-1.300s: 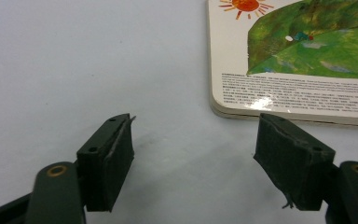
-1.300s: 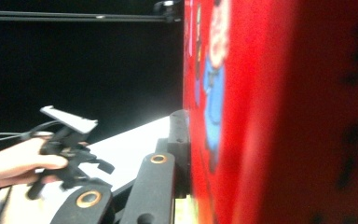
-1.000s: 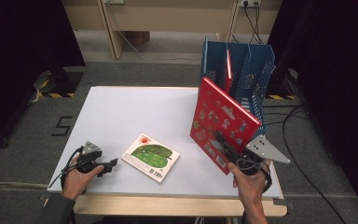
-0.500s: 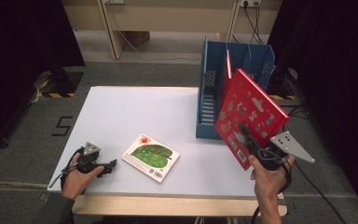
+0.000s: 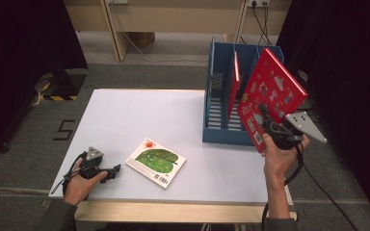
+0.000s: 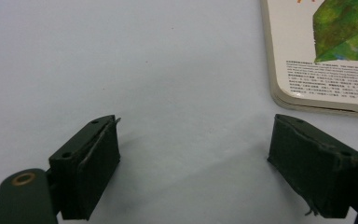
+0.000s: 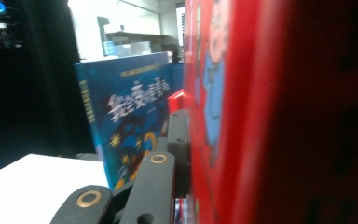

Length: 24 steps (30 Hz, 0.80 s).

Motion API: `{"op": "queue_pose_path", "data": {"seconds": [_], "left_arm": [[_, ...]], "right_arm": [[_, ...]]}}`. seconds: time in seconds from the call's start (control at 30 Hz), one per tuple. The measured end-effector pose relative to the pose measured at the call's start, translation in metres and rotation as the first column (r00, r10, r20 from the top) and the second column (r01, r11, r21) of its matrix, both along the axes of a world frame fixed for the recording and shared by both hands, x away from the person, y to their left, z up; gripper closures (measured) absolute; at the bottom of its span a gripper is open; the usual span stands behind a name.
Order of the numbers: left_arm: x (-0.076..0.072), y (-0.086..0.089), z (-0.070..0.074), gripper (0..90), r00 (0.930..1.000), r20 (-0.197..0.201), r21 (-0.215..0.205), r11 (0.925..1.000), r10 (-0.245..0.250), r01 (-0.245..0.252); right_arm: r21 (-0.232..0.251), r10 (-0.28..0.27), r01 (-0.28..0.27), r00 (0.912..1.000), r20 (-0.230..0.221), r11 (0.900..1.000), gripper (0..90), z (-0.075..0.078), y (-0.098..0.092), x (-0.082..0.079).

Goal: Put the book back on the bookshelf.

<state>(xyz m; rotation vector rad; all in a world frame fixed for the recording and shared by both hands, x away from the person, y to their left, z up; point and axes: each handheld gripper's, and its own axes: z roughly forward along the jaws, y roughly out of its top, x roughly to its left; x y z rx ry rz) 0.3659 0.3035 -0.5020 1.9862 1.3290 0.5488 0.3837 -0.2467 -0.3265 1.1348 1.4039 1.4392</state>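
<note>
I see the red book [image 5: 270,91] tilted in the air beside the blue rack [image 5: 220,103], green-leaf book [image 5: 156,161] flat on the table.

Right tongs [image 5: 266,117] grip red book [image 5: 270,94] beside blue rack [image 5: 219,103]; left tongs [image 5: 117,168] rest on table [image 5: 139,115]

On the bench [image 5: 139,115], a book [image 5: 156,162] lies just right of my left hand-held gripper [image 5: 110,172]. My right hand-held gripper [image 5: 266,118] holds another book [image 5: 270,96] before the rack [image 5: 220,110] at the bench's right.

Left gripper [image 5: 107,172] agape; right gripper [image 5: 265,118] seemingly clamped.
</note>
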Motion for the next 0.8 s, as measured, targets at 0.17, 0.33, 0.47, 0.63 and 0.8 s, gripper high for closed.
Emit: {"op": "queue_pose_path", "data": {"seconds": [0.17,0.33,0.47,0.63,0.8], "left_arm": [[0.0,0.0,0.0,14.7,1.0,0.0,-0.001,1.0,0.001,-0.001],[0.0,0.0,0.0,14.7,1.0,0.001,0.0,1.0,0.001,-0.001],[0.0,0.0,0.0,14.7,1.0,0.002,-0.001,1.0,0.001,-0.001],[0.0,0.0,0.0,14.7,1.0,0.002,-0.001,1.0,0.0,0.0],[0.0,0.0,0.0,14.7,1.0,0.001,0.0,1.0,0.0,0.0]], "right_arm": [[-0.019,-0.053,0.053,0.9983,-0.022,0.998,79.8,0.001,0.009,0.029],[-0.018,-0.093,0.092,0.9946,-0.045,0.996,79.8,-0.001,0.016,0.058],[-0.037,-0.119,0.117,0.99,-0.074,0.992,79.8,-0.006,0.023,0.08],[-0.037,-0.147,0.144,0.9836,-0.105,0.989,79.8,-0.016,0.028,0.105],[-0.004,-0.155,0.156,0.9803,-0.123,0.988,79.8,-0.025,0.029,0.126]]}}
